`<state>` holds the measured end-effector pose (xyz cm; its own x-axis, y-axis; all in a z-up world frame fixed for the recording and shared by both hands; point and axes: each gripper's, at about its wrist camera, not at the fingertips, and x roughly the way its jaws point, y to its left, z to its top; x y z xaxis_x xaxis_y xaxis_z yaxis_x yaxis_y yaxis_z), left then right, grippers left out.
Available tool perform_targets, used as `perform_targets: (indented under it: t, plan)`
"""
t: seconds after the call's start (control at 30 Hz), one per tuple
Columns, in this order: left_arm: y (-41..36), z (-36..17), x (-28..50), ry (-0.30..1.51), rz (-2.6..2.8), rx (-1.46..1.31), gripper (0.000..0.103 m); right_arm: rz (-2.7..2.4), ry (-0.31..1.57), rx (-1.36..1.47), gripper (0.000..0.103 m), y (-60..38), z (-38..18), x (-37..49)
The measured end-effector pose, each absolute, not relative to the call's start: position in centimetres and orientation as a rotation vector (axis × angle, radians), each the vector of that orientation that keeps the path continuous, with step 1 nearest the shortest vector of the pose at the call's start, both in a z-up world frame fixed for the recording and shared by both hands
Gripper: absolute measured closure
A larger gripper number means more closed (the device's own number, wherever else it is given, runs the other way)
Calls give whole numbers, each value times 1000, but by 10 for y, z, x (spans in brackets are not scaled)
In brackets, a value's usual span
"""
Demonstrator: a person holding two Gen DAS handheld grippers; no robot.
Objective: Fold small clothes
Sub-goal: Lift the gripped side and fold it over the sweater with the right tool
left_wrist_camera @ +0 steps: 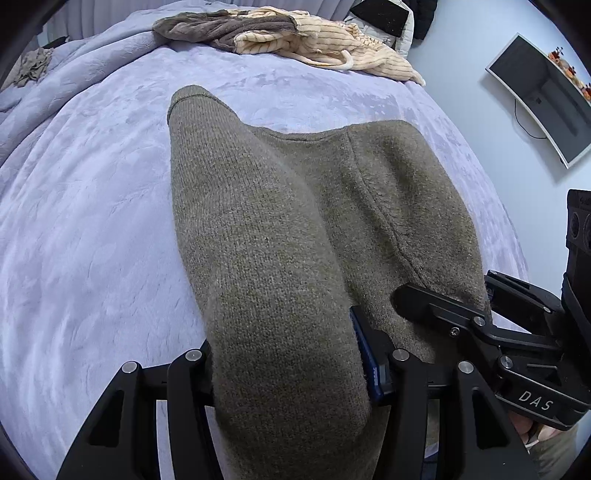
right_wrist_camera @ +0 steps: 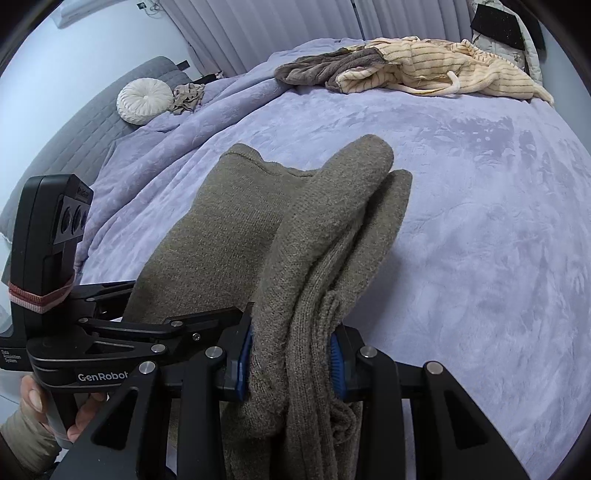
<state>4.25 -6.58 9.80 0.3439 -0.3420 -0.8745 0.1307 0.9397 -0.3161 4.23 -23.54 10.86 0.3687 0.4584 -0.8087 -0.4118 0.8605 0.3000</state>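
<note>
Both the left gripper (left_wrist_camera: 291, 373) and right gripper (right_wrist_camera: 291, 363) clamp the olive knit sweater (left_wrist_camera: 280, 236), jaws part-open around bunched folds at lower centre.

Both views evenly lit, soft cool daylight, no hard glare. Lavender plush bed blanket (left_wrist_camera: 92, 206) bright, nap sharp at centre. Olive-brown knitted garment (left_wrist_camera: 273, 258) casts a faint soft shadow on the blanket below it. Strong fisheye bowing; black vignette in all corners. Pale pleated curtains (right_wrist_camera: 280, 26) stretched at the rim. Near black linkages slightly soft.
</note>
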Motion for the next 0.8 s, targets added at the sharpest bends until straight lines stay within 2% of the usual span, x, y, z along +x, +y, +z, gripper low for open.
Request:
perform_targets:
  t: [0.43,0.8]
  plan:
    - [-62,94,-22,1151,-271,-112,47,568,1032,-15,66,-219,100,-19]
    - [-56,90,-45,1135,-265,-121,47,589,1022,-15,66,-215,97,-42]
